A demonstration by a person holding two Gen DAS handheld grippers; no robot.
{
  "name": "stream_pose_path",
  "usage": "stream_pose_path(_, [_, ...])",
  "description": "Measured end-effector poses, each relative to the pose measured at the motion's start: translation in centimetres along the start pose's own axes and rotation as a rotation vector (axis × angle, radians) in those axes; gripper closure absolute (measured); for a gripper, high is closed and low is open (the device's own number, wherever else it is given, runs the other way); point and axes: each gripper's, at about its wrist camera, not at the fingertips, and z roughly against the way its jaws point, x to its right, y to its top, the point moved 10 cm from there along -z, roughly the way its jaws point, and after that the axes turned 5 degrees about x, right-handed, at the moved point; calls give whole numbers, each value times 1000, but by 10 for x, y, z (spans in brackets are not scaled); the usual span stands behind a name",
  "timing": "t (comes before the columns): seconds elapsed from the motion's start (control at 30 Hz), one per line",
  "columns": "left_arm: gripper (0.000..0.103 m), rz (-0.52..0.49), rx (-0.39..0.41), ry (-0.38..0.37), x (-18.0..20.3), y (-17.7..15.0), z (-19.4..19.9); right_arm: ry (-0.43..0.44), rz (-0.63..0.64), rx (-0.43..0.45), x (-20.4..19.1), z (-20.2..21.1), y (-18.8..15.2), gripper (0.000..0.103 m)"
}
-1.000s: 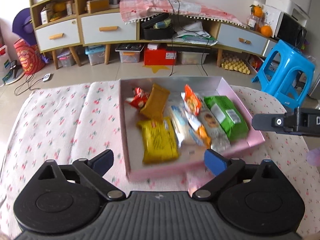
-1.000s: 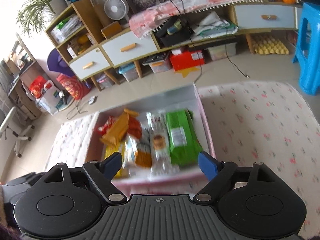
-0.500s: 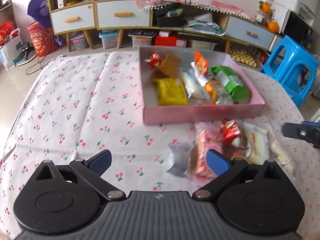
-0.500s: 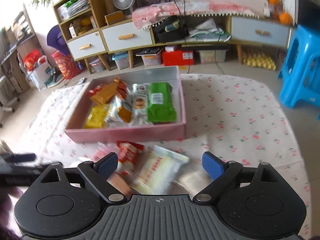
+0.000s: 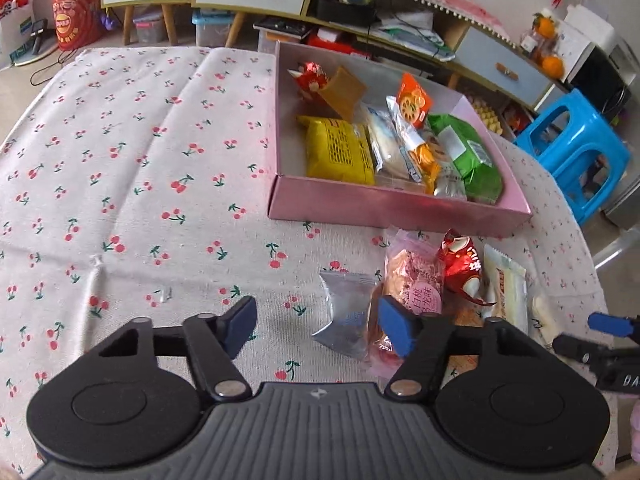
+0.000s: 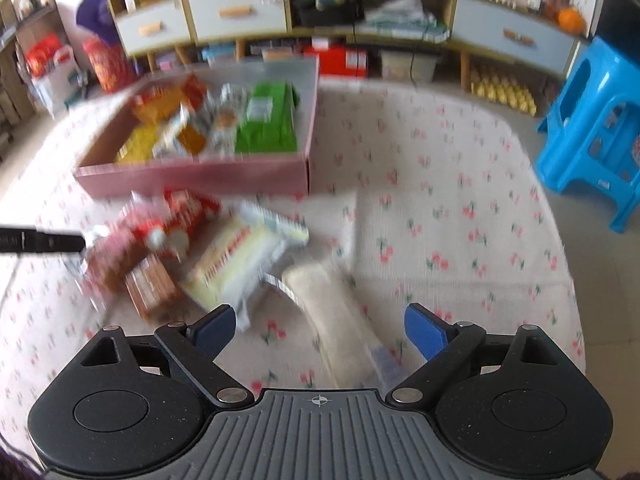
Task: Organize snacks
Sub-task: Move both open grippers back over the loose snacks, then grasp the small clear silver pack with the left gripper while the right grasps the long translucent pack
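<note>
The left gripper hangs over the cherry-print cloth, its jaws closing with a silver packet between them but not yet pinched. Beyond its right finger lie loose snacks, and farther ahead the pink box holds more. The right gripper stands wide apart, a pale wrapped bar lying loose between its jaws.

Chinese characters 白桃 on the pink snack packet, letters "DA" on the right claw
</note>
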Motion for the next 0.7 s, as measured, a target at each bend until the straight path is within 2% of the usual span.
stream_pose_path(0.13, [53,-10,-18,-3,4,-3,-6,-8,14,-34,-2,-8,-9,10])
stream_pose_path(0.3, [55,-48,-6,3,8,0,-9,-29,51,-48,-8,-18,-13,10])
stream_pose_path(0.4, [64,-70,2,-5,11,-1,-9,-47,90,-40,-10,-23,-12,10])
stream_pose_path(0.5, [75,-121,8,21,12,-3,-8,-60,117,-28,-9,-26,-12,13])
stream_pose_path(0.53, [75,-138,8,30,12,-4,-7,-62,120,-25,-8,-26,-12,13])
stream_pose_path(0.63, [76,-161,1,40,12,-6,-4,-67,110,-15,-4,-26,-10,19])
stream_pose_path(0.7, [76,-174,-5,48,10,-10,-1,-55,89,-20,-2,-26,-10,29])
